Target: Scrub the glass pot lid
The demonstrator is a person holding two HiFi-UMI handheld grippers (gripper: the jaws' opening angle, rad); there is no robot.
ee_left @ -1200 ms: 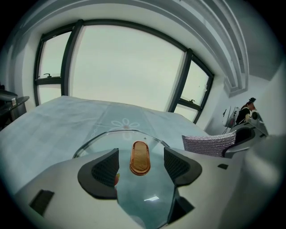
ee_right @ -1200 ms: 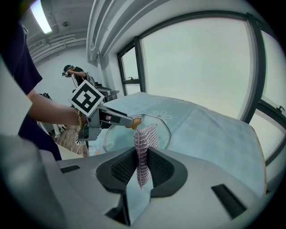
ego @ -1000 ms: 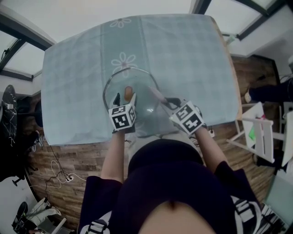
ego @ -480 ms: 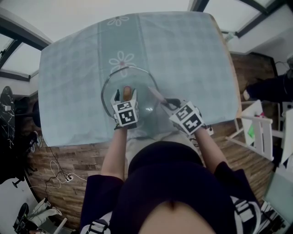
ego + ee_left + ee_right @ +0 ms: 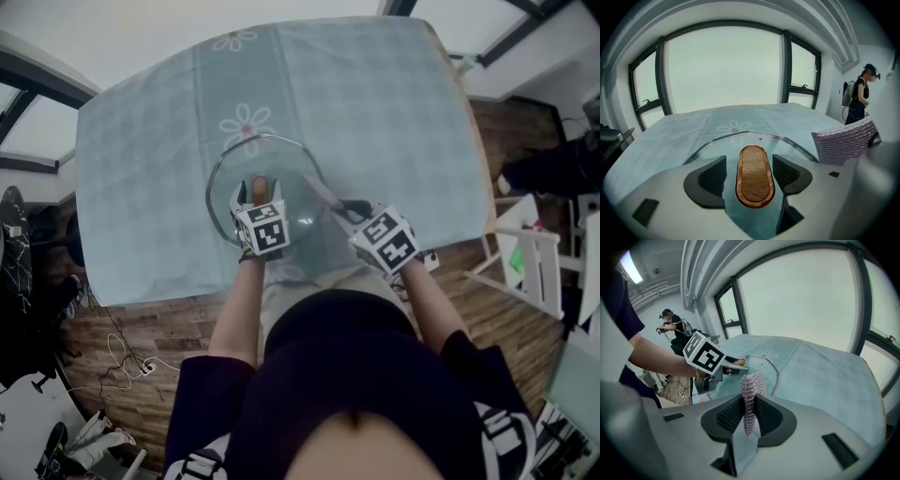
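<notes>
Over lid handle (image 5: 754, 174), left gripper (image 5: 259, 202) shifted right.

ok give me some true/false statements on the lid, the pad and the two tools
1. The right tool is shut on a silvery scrub pad. True.
2. The glass lid lies on bare wood. False: it lies on a pale teal tablecloth.
3. The left tool has its jaws apart, one on each side of the lid's wooden handle. True.
4. The scrub pad lies flat on the tablecloth. False: it stands upright, pinched in the right tool.
</notes>
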